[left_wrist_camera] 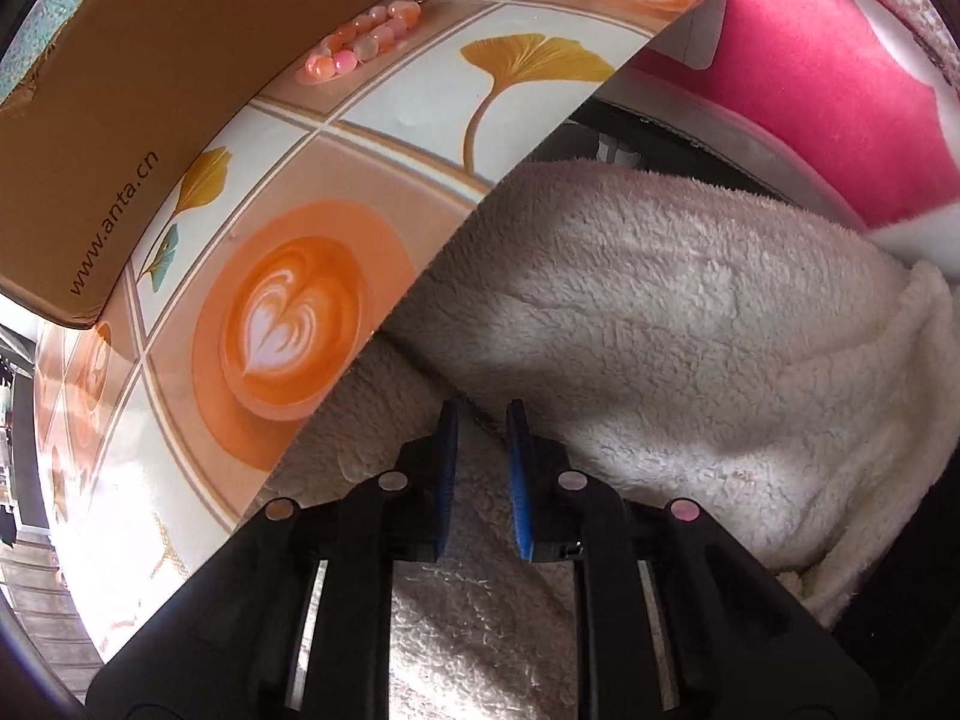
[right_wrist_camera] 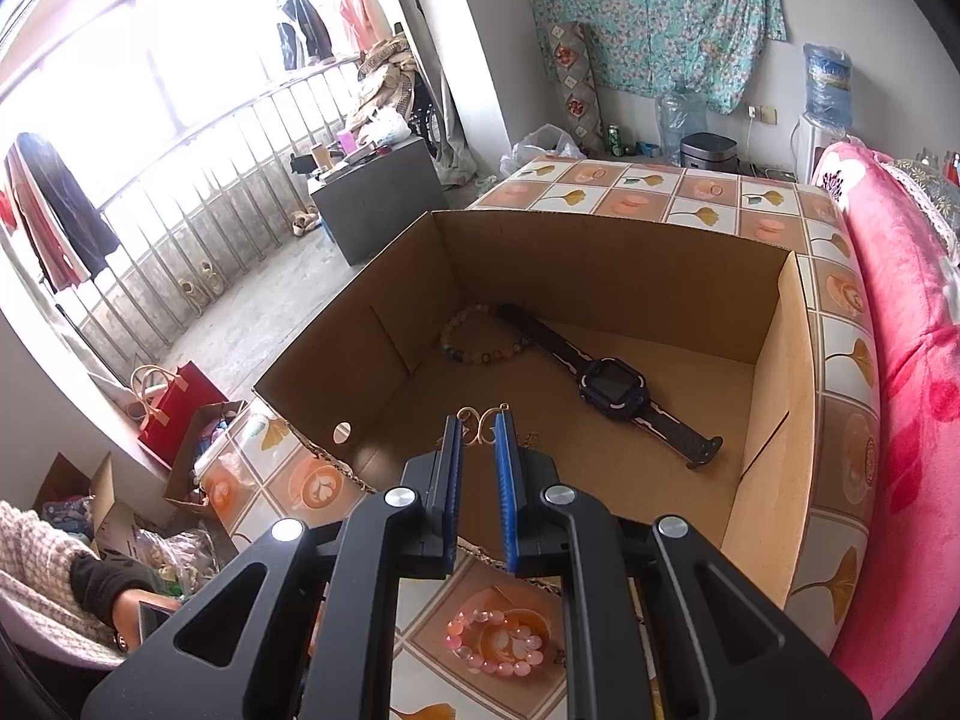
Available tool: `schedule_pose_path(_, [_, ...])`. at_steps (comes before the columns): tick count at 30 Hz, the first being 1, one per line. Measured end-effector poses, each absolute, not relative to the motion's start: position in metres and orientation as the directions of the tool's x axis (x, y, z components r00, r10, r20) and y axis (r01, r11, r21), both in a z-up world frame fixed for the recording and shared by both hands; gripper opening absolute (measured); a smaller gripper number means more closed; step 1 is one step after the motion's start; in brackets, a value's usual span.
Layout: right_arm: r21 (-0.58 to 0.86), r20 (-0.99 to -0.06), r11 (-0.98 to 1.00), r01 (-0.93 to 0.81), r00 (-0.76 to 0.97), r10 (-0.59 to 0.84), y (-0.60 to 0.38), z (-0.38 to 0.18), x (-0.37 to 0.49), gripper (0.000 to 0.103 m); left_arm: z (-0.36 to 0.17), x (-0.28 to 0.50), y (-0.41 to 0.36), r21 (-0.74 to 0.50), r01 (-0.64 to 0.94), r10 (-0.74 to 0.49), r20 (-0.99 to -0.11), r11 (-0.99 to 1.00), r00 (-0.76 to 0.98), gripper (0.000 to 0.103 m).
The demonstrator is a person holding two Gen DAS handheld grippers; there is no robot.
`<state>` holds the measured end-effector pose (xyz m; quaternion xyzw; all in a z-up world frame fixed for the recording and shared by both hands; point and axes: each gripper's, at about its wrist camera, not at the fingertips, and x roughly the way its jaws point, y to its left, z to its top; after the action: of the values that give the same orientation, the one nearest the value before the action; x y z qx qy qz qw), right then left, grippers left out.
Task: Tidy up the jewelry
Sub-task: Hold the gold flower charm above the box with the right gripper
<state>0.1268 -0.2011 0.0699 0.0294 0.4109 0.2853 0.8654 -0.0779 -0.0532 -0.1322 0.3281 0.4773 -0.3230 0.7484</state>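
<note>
In the right wrist view an open cardboard box point(right_wrist_camera: 774, 396) stands on a table with a tile-pattern cover point(right_wrist_camera: 678, 192). Inside lie a dark wristwatch point(right_wrist_camera: 609, 381) and a pale bead bracelet point(right_wrist_camera: 480, 336). My right gripper point(right_wrist_camera: 479, 420) hangs over the box's near edge, jaws slightly apart, with a gold chain piece point(right_wrist_camera: 480, 423) at its fingertips. A pink bead bracelet point(right_wrist_camera: 498, 642) lies on the table in front of the box; it also shows in the left wrist view point(left_wrist_camera: 366, 42), beside the box point(left_wrist_camera: 120, 90). My left gripper point(left_wrist_camera: 483, 414) is open and empty over a cream fleece blanket point(left_wrist_camera: 660, 312), off the table's edge.
A pink blanket point(right_wrist_camera: 900, 360) lies along the table's right side. A balcony railing point(right_wrist_camera: 180, 228), a grey cabinet point(right_wrist_camera: 378, 204), a red bag point(right_wrist_camera: 180, 408) and floor clutter are to the left. A seated person point(right_wrist_camera: 54, 588) is at lower left. Water bottles point(right_wrist_camera: 828, 84) stand by the far wall.
</note>
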Motion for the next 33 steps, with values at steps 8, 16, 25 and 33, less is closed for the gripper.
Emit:
schedule_pose_path(8, [0.292,-0.692,0.831,-0.473,0.495,0.525,-0.201,0.068,0.126,0.011,-0.153,-0.078,-0.065,0.217,0.816,-0.123,-0.936,0.535,0.330,0.015])
schedule_pose_path(16, [0.296,-0.692,0.833,-0.468,0.495,0.525,-0.201,0.067,0.125,0.011,-0.173,-0.078,-0.087,0.229,0.836,-0.113,-0.939,0.498,0.325,0.015])
schedule_pose_path(25, [0.298,-0.690,0.831,-0.469,0.495,0.527,-0.201,0.067,0.124,0.011,-0.181,-0.080,-0.089,0.225,0.834,-0.128,-0.935,0.503,0.330,0.003])
schedule_pose_path(33, [0.298,-0.687,0.829,-0.473,0.497,0.530,-0.198,0.070,0.123,0.011,-0.176,-0.074,-0.072,0.183,0.819,-0.160,-0.936,0.544,0.315,0.001])
